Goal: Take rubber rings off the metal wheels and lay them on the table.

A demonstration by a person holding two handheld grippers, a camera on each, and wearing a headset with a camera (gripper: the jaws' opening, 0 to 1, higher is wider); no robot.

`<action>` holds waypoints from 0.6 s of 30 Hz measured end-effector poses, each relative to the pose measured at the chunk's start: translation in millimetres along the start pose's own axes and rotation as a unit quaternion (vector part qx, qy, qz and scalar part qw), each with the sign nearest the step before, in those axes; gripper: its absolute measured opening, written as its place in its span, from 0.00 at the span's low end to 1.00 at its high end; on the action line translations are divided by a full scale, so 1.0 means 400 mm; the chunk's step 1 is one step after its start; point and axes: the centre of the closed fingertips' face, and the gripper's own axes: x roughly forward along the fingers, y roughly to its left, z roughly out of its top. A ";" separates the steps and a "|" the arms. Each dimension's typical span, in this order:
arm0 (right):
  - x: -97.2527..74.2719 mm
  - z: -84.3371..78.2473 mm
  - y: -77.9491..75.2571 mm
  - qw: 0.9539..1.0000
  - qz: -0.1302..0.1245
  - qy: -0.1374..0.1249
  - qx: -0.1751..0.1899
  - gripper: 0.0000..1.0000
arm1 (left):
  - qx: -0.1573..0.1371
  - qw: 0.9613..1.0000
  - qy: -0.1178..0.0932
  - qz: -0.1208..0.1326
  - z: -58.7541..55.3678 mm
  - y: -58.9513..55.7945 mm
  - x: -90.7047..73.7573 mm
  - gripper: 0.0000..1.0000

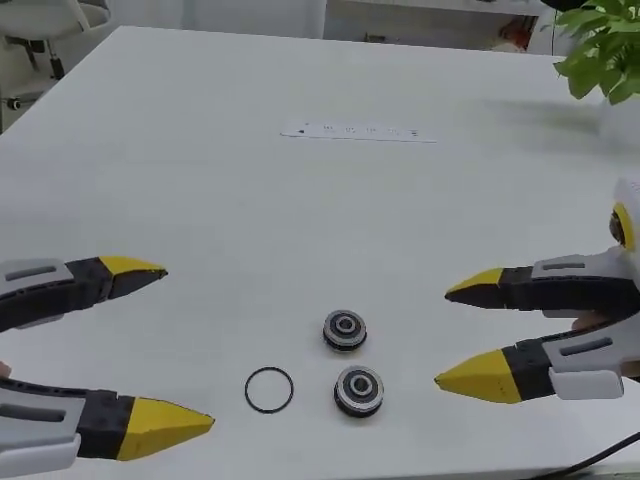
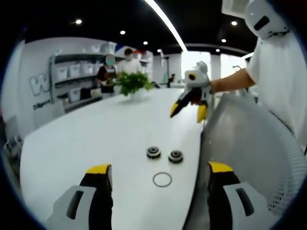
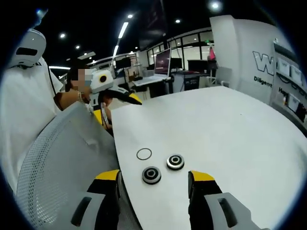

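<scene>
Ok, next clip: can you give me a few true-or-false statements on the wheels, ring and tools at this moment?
1. The far metal wheel and near metal wheel both rest on the table. True.
2. The rubber ring hangs on the left tool. False: it lies flat on the table beside the near metal wheel, apart from it.
3. The left tool is shut on a wheel. False: it is open and holds nothing.
4. The right tool is open. True.

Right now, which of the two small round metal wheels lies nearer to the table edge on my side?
The small round metal wheel beside the thin black rubber ring; the other wheel sits farther back.
</scene>
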 end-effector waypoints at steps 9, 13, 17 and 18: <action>-0.007 -0.014 -0.011 0.999 -0.013 -0.021 0.033 0.53 | 0.047 0.999 -0.016 -0.012 0.101 -0.011 0.015 0.82; -0.007 -0.023 -0.010 0.999 -0.014 -0.020 0.038 0.53 | 0.078 0.996 -0.025 -0.028 0.145 -0.028 0.037 0.81; -0.008 -0.031 -0.011 0.999 -0.016 -0.017 0.042 0.52 | 0.099 0.994 -0.021 -0.042 0.173 -0.036 0.064 0.81; -0.008 -0.032 -0.010 0.999 -0.016 -0.017 0.043 0.52 | 0.102 0.994 -0.021 -0.044 0.178 -0.037 0.070 0.81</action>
